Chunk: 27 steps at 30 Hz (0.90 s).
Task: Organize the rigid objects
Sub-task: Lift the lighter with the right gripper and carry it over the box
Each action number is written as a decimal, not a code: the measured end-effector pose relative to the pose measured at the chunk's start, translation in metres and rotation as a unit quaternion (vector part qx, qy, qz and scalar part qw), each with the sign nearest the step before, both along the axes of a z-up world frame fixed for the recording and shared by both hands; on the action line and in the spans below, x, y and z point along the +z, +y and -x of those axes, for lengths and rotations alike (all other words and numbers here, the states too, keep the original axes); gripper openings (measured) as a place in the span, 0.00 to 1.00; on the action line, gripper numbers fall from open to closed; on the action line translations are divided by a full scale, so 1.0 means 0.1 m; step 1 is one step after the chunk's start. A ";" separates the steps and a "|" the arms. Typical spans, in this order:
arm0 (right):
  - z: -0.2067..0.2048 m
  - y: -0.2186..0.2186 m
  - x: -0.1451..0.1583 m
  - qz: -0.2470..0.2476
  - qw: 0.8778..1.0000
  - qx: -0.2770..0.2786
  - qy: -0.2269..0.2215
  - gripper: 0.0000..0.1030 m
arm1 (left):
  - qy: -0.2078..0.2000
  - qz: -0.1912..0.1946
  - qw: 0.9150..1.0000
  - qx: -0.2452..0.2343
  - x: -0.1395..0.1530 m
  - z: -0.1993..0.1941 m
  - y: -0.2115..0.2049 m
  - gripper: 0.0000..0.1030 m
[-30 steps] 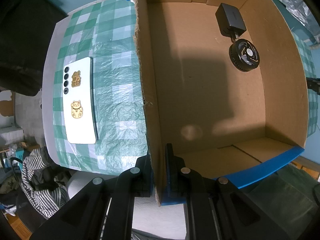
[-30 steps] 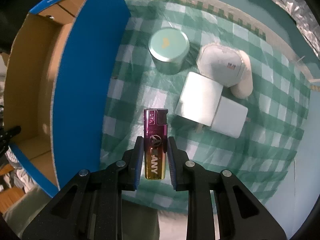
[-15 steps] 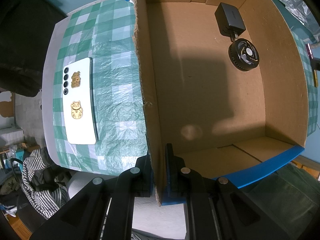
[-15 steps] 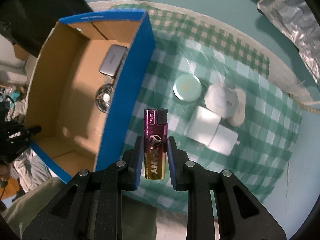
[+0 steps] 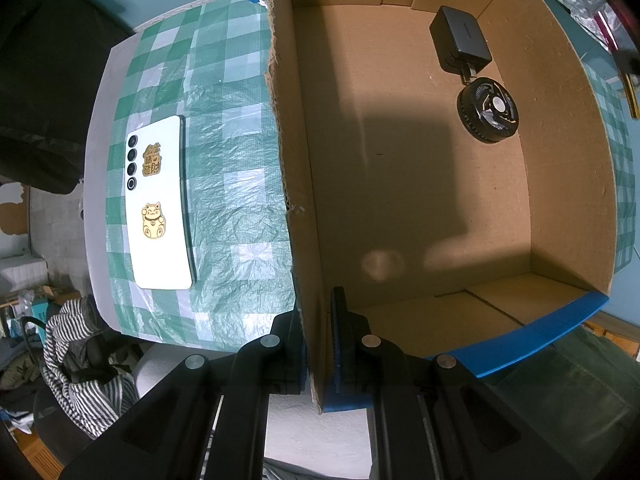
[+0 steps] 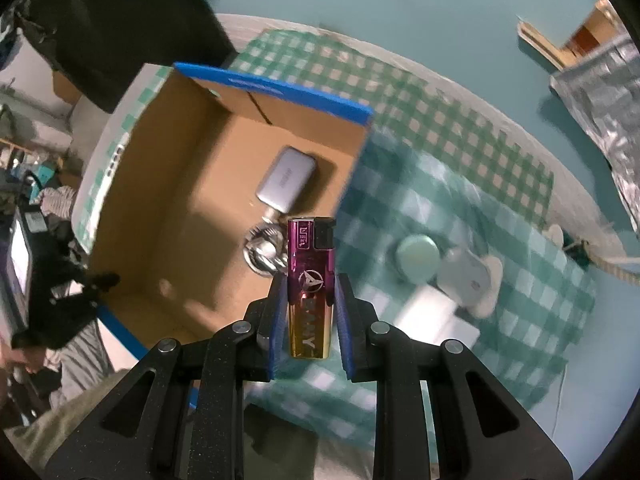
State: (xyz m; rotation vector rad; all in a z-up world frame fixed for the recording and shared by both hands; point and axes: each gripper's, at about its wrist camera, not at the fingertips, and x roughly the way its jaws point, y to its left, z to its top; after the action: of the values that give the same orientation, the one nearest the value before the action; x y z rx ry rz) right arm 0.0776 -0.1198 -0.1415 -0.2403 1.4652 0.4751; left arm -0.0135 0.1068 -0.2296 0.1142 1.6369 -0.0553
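While our right gripper point(image 6: 310, 316) has its jaws clamped on the sides of a purple-and-gold lighter point(image 6: 310, 288), held upright above the near wall of the cardboard box point(image 6: 168, 184), our left gripper point(image 5: 318, 340) has its jaws pressed together on the box's side wall point(image 5: 298, 240), one pad inside and one outside. Inside the box, on its brown floor, we see a dark charger point(image 5: 460, 40) in the far corner and a round black fan point(image 5: 487, 110) just beside it, close enough that we cannot tell whether they touch. Outside the box, a white phone point(image 5: 160, 204) with gold stickers lies flat, face down, on the green-and-white checked cloth point(image 5: 232, 184) that covers the table. On the other side of the box we see a round pale-green tin point(image 6: 417, 259), a white rounded gadget point(image 6: 472, 280) and a white block point(image 6: 444, 316), all blurred, near one another on the same cloth. Beyond the table, the floor is teal, a striped garment point(image 5: 76, 344) lies heaped by the table's edge, and crinkled silver foil point(image 6: 600, 84) lies well apart.
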 end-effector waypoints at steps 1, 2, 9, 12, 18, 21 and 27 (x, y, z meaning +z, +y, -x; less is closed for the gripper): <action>-0.02 0.07 -0.01 -0.001 1.000 0.007 -0.001 0.22 | 0.000 0.000 1.000 0.000 0.00 0.00 0.00 0.08; -0.04 0.12 -0.02 -0.001 1.000 0.013 -0.001 0.22 | 0.000 0.001 1.000 0.002 0.00 -0.01 0.00 0.08; -0.15 0.39 -0.27 0.004 0.999 0.045 0.010 0.22 | 0.001 0.001 1.000 0.001 0.00 -0.03 0.00 0.08; -0.17 0.45 -0.40 0.013 0.998 0.057 0.017 0.22 | 0.001 0.000 1.000 -0.001 0.00 -0.02 0.00 0.08; -0.18 0.55 -0.59 0.030 0.996 0.081 0.023 0.22 | 0.001 0.001 1.000 0.004 0.00 -0.01 0.02 0.08; -0.20 0.55 -0.65 0.037 0.995 0.084 0.027 0.22 | 0.002 0.001 1.000 0.003 0.00 -0.01 0.02 0.08; -0.21 0.53 -0.72 0.040 0.994 0.091 0.036 0.21 | 0.004 0.000 1.000 0.003 -0.01 -0.01 0.04 0.08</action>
State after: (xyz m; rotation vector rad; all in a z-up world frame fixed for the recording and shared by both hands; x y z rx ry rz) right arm 0.0985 -0.0664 -0.2134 -0.4274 1.5421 0.5774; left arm -0.0127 0.1107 -0.2302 0.1087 1.6445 -0.0519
